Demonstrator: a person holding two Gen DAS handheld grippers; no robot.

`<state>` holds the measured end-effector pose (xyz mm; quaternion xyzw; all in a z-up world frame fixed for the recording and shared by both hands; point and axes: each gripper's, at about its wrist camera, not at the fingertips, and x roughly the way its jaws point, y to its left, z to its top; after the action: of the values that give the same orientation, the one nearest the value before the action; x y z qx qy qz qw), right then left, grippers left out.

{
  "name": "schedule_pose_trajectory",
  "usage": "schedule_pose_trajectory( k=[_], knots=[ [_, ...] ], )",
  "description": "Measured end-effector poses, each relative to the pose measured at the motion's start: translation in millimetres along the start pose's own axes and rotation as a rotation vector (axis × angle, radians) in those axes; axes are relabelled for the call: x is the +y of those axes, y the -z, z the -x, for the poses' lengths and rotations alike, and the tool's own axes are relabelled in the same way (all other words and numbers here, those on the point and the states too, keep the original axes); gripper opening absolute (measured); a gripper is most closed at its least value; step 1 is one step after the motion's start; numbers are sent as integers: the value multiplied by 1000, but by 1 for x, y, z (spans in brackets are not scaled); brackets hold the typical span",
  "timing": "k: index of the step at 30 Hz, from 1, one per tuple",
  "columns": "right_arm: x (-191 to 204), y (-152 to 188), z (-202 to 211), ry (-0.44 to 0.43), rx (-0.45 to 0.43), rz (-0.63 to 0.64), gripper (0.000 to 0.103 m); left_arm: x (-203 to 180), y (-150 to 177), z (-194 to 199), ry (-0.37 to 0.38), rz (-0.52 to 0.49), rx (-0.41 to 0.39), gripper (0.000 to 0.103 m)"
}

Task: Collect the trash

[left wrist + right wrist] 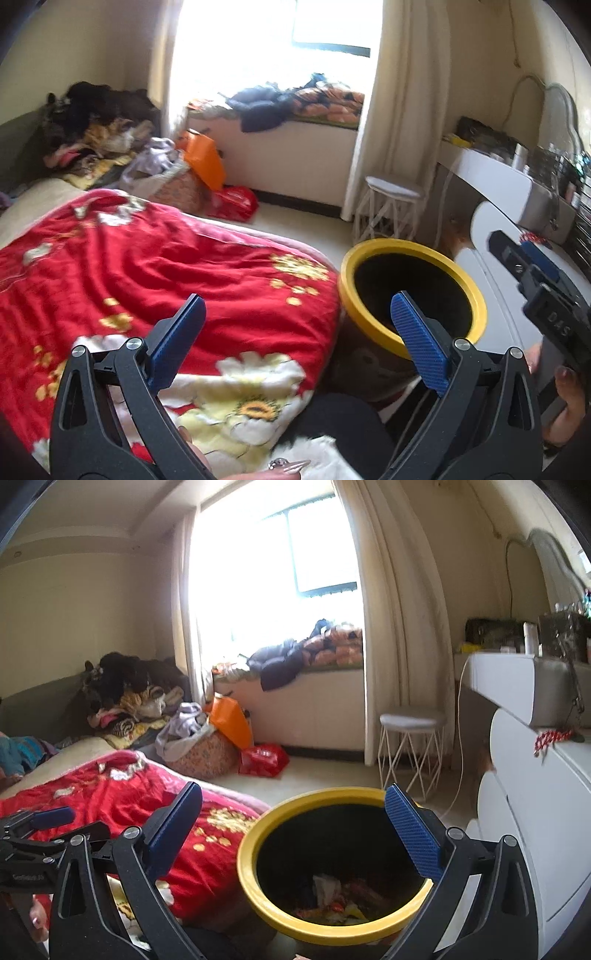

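Trash (332,897) fills the yellow-rimmed bin (258,827) beside the red quilt (147,266); both tools spread, empty.

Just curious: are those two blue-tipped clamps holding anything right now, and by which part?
Nothing. The left gripper and right gripper both stand open and empty near the yellow-rimmed bin.

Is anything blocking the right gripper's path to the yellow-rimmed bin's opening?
Nothing visible does. The right gripper is open and empty, directly above the bin, whose mouth is uncovered with trash at the bottom.
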<state>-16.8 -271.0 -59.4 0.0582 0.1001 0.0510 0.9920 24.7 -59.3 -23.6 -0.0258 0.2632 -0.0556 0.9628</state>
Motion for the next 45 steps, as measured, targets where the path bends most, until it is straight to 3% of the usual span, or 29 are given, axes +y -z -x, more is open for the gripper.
schedule_pose_trajectory(
  k=[9,45],
  knots=[
    [21,3,25,-2,-102,62,96,26,3,32,-61,72,-98,92],
    [24,7,25,-14,-100,81,97,31,9,36,-50,79,-96,92]
  ],
)
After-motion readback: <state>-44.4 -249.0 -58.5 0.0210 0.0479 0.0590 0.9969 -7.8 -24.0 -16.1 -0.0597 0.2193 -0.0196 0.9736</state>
